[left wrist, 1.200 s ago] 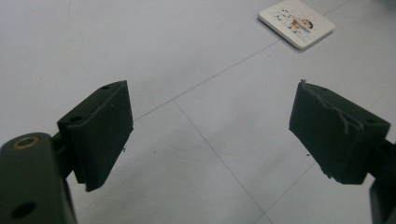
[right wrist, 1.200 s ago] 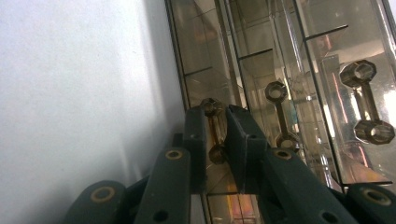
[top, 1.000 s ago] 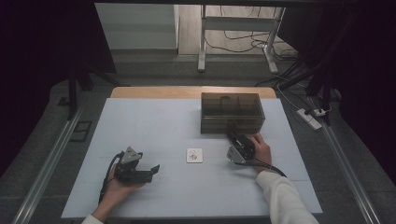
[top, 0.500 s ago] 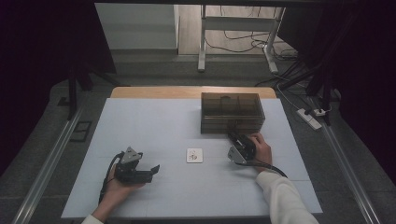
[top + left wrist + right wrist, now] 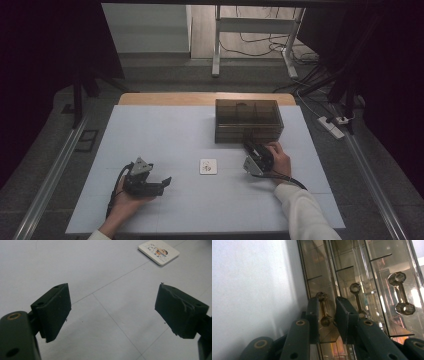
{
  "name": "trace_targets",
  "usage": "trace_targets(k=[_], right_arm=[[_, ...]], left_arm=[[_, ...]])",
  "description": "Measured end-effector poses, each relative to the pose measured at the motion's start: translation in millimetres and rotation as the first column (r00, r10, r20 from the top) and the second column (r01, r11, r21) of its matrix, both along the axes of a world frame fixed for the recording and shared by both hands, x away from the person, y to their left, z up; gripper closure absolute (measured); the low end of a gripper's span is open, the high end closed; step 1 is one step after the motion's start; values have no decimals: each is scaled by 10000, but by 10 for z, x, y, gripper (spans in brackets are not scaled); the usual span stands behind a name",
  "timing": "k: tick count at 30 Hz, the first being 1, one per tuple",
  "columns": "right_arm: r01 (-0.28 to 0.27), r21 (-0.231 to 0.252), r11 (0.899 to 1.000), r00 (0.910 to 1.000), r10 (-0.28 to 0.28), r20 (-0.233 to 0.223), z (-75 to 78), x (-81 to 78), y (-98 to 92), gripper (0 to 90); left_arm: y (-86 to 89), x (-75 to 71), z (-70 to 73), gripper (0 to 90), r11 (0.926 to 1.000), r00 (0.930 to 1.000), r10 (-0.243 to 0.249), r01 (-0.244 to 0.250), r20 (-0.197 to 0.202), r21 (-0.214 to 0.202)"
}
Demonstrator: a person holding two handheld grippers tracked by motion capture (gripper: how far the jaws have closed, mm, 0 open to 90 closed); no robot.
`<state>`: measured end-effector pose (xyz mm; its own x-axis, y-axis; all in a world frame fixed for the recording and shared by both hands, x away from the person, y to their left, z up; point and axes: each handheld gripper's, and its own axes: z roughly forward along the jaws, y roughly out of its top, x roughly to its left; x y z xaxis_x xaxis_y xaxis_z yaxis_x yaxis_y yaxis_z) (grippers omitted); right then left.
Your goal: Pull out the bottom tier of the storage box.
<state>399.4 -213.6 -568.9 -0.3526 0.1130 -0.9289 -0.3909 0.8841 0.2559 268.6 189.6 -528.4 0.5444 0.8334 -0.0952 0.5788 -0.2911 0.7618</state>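
My right gripper's (image 5: 325, 312) jaws have just been opening and stand either side of a drawer handle (image 5: 323, 308), seemingly clear of it. That handle belongs to the smoky clear drawer box (image 5: 248, 120) at the tabletop's (image 5: 165, 130) far right. My left gripper's (image 5: 112, 310) jaws gape wide, empty, near a small picture tile (image 5: 159, 252).

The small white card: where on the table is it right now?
In the high view the card lies flat mid-table, between the left gripper and right gripper, just in front of the brown drawer box.
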Motion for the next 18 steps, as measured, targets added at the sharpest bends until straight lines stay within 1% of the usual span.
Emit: trace_targets(k=[3, 5, 6, 10, 12, 14, 16, 17, 18], right_arm=[[-29, 73, 10000, 10000, 29, -25, -3, 3, 5, 714], [76, 99, 9999, 9999, -75, -86, 3, -4, 6, 705], [-56, 261, 9996, 10000, 58, -59, -8, 7, 8, 703], [119, 131, 9998, 9998, -117, -179, 6, -6, 13, 693], [138, 217, 9997, 9997, -134, -185, 0, -4, 21, 687], [194, 139, 9997, 9996, -191, -190, 2, -9, 28, 683], [261, 116, 9996, 9993, -258, -266, 13, -13, 24, 676], [275, 216, 9994, 9989, -266, -398, 18, -9, 24, 666], [275, 216, 9994, 9989, -266, -398, 18, -9, 24, 666]], left_arm=[[8, 3, 1, 137, 10000, 10000, 18, -18, -12, -15], [10, 0, 4, 137, 10000, 10000, 22, -22, 10, -24], [10, -2, 5, 137, 10000, 10000, 21, -21, 20, -20], [6, -2, 3, 137, 10000, 10000, 0, 0, 17, 0], [6, 3, 1, 138, 10000, 10000, -4, 4, 5, 1], [8, 7, 2, 138, 10000, 10000, -10, 10, -4, -13], [10, 7, 4, 138, 10000, 10000, -2, 2, 3, -14], [12, 7, 4, 138, 10000, 10000, 5, -5, 3, -22], [12, 7, 4, 138, 10000, 10000, 8, -8, 1, -16]])
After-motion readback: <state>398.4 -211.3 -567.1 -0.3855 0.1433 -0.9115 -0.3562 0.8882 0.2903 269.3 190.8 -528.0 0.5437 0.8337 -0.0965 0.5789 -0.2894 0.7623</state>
